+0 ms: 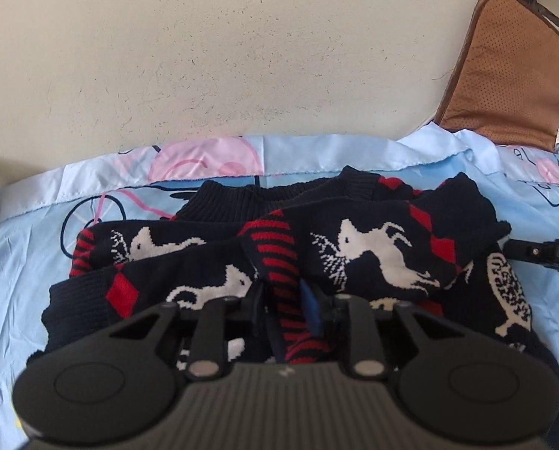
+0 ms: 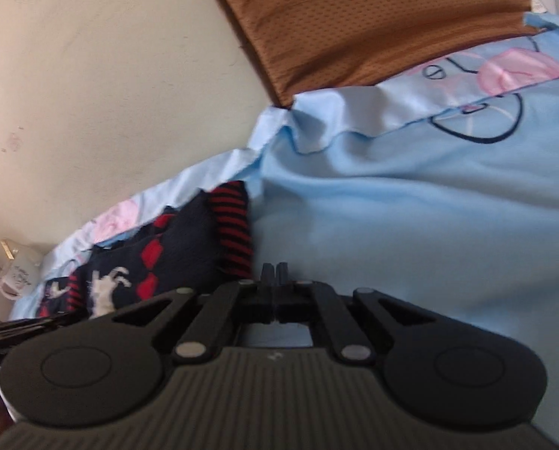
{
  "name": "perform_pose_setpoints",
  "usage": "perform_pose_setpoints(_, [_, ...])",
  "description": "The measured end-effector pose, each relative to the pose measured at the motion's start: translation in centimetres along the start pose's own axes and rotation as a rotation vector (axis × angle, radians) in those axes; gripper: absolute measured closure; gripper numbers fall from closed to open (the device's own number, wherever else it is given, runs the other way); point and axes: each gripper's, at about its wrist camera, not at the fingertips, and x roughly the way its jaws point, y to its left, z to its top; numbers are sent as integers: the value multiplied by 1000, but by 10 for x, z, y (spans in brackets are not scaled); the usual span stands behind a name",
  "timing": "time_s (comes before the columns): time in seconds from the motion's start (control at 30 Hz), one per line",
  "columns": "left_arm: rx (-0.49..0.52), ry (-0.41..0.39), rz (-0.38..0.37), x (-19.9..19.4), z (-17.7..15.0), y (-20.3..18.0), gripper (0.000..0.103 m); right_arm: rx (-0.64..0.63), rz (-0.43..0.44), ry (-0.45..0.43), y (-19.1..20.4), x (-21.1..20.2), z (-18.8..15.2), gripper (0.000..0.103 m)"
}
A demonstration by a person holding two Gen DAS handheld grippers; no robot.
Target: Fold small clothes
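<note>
We find the left hand-held gripper [image 1: 292,302] clamped on the sweater's [image 1: 373,240] striped band; right hand-held gripper [image 2: 275,275] pressed together, empty; folding underway; next, carry the band across.

Home bedroom: cartoon bedsheet [image 1: 24,255] (light blue), scuffed wall [image 1: 242,56].

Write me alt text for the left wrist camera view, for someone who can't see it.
The left tool is closed on a red-and-black striped fold of a crumpled navy knit sweater patterned with white animals and red diamonds. The sweater lies on a light blue cartoon-print sheet beside a cream wall, with a brown cushion leaning at upper right.
</note>
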Motion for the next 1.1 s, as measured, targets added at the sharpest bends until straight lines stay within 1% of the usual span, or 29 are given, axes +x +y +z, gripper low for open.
perform_pose_setpoints(0.03, [-5, 6, 7, -3, 0, 3, 71, 30, 5, 15, -5, -4, 1, 100])
perform_pose_setpoints(0.07, [-17, 13, 3, -9, -1, 8, 66, 65, 19, 30, -7, -12, 0, 94])
perform_pose_setpoints(0.1, [-33, 13, -10, -18, -3, 15, 65, 72, 63, 21, -6, -26, -1, 94])
perform_pose_setpoints(0.13, [-43, 4, -17, -30, -7, 23, 65, 45, 119, -5, -1, -46, -5, 94])
perform_pose_setpoints(0.17, [-46, -15, -18, -46, -14, 32, 64, 3, 148, -24, 6, -66, -11, 91])
perform_pose_setpoints(0.23, [-43, -49, -18, -79, -35, 52, 60, -64, 218, -25, 11, -102, -28, 78])
perform_pose_setpoints(0.27, [-41, -55, -21, -95, -48, 63, 58, -91, 274, -2, 10, -122, -42, 66])
perform_pose_setpoints(0.3, [-37, -51, -31, -113, -65, 74, 57, -113, 319, 18, 7, -139, -57, 58])
perform_pose_setpoints(0.37, [-27, -27, -63, -142, -99, 93, 55, -171, 391, 53, 0, -171, -90, 58])
perform_pose_setpoints(0.43, [-27, -1, -104, -170, -141, 102, 51, -194, 423, 77, -11, -199, -121, 57])
perform_pose_setpoints(0.47, [-32, 11, -127, -182, -160, 104, 47, -190, 433, 87, -17, -212, -138, 57])
perform_pose_setpoints(0.53, [-45, 40, -175, -201, -198, 104, 44, -160, 442, 106, -28, -231, -168, 57])
perform_pose_setpoints(0.6, [-64, 64, -206, -214, -230, 101, 41, -117, 453, 130, -39, -244, -197, 57])
perform_pose_setpoints(0.67, [-87, 89, -221, -219, -255, 99, 38, -91, 460, 148, -42, -250, -218, 57])
perform_pose_setpoints(0.73, [-118, 120, -242, -218, -272, 99, 34, -78, 463, 164, -42, -252, -232, 56])
perform_pose_setpoints(0.77, [-117, 96, -234, -222, -278, 97, 33, -73, 459, 169, -41, -251, -236, 55])
perform_pose_setpoints(0.8, [-118, 93, -241, -224, -281, 96, 33, -70, 456, 177, -39, -247, -240, 55])
perform_pose_setpoints(0.83, [-121, 92, -244, -226, -281, 94, 38, -72, 453, 187, -36, -242, -244, 55])
perform_pose_setpoints(0.87, [-116, 95, -252, -228, -281, 92, 68, -81, 450, 196, -32, -236, -248, 56])
perform_pose_setpoints(0.9, [-105, 115, -257, -228, -283, 89, 87, -102, 452, 190, -28, -234, -250, 65])
perform_pose_setpoints(0.93, [-100, 116, -240, -229, -284, 88, 93, -136, 449, 191, -19, -231, -251, 76])
perform_pose_setpoints(0.97, [-99, 109, -237, -232, -283, 87, 93, -171, 440, 206, -12, -228, -251, 93])
perform_pose_setpoints(1.0, [-99, 92, -228, -236, -281, 88, 94, -193, 439, 203, -7, -227, -249, 93])
perform_pose_setpoints(1.03, [-105, 58, -220, -242, -278, 90, 94, -201, 464, 189, -5, -229, -246, 93])
perform_pose_setpoints(1.1, [-151, -8, -241, -252, -266, 100, 94, -198, 525, 132, -3, -237, -233, 93])
